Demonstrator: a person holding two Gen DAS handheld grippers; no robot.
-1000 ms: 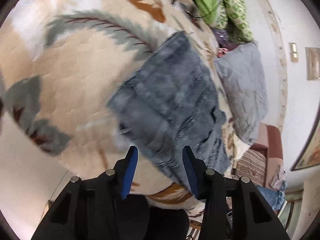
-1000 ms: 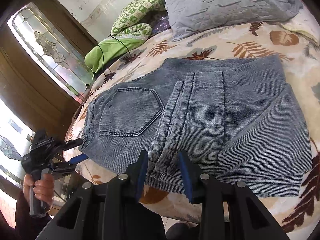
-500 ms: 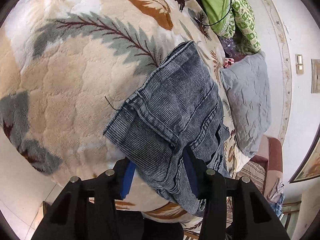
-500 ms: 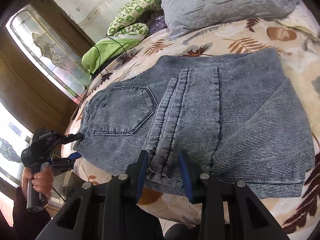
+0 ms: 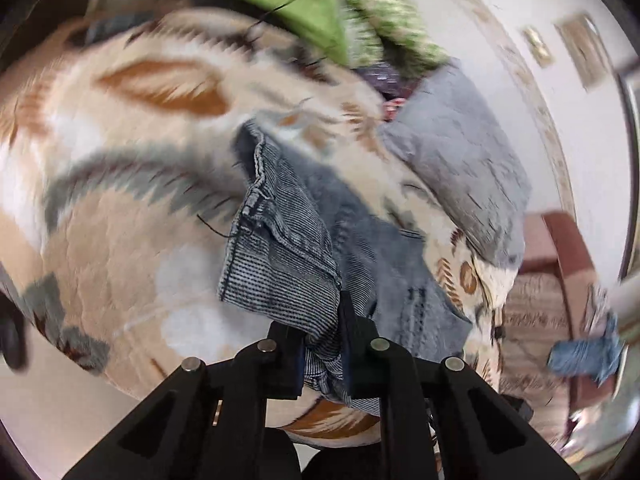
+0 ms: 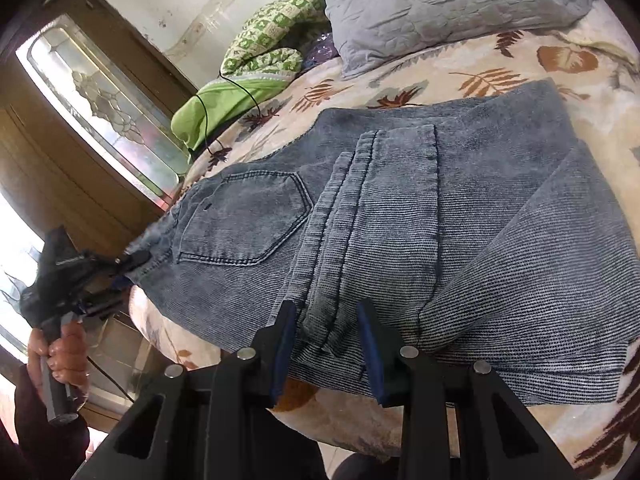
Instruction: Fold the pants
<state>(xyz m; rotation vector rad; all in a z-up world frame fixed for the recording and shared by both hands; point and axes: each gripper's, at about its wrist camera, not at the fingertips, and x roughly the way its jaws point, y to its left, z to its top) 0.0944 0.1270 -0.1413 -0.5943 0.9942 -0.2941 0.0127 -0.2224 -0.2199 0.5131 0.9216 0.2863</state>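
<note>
Grey-blue ribbed pants (image 6: 400, 216) folded on bedspread (image 6: 460, 68), waist corner lifted.

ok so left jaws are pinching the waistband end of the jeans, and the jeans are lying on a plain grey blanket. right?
Not quite. The left gripper has its jaws closing on the waistband end of the jeans, with denim between them, but the blanket under the jeans is not plain grey: it is cream with brown and grey leaf prints, as the right wrist view shows. The grey thing is a quilted pillow further back.
</note>
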